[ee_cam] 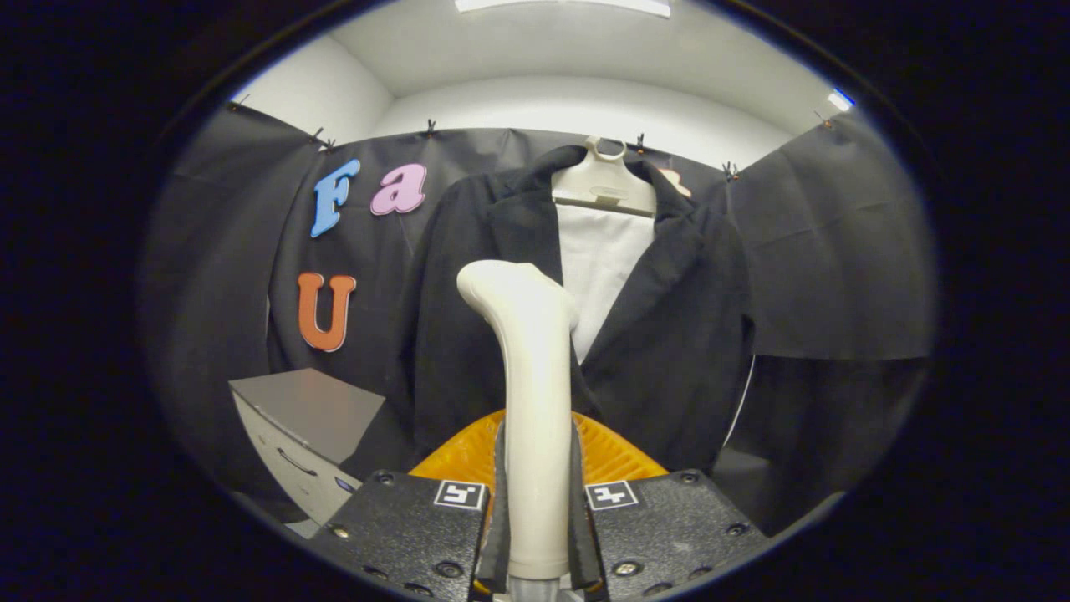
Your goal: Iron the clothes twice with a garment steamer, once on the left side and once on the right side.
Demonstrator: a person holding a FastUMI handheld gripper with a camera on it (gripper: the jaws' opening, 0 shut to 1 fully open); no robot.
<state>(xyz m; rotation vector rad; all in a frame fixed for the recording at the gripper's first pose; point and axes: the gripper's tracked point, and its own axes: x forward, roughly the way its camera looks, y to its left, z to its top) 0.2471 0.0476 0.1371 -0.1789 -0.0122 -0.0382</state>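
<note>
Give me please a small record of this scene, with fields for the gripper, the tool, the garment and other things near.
gripper: gripper shut on the garment steamer, both fingers pressing its handle
tool: garment steamer, cream, upright, head curving toward the garment
garment: black jacket with a white lining, on a white hanger, just beyond the steamer
contact: cannot tell whether the steamer head touches the jacket
other: grey cabinet beside the jacket; orange ribbed object behind the fingers

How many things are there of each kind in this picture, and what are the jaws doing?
Clothes: 1, black jacket
Hangers: 1, white hanger
Steamers: 1, white garment steamer, clamped between the gripper jaws, in front of the jacket
Boxes: 1, grey box
Orange ribbed pieces: 1, orange ribbed part
Total: 5
</note>
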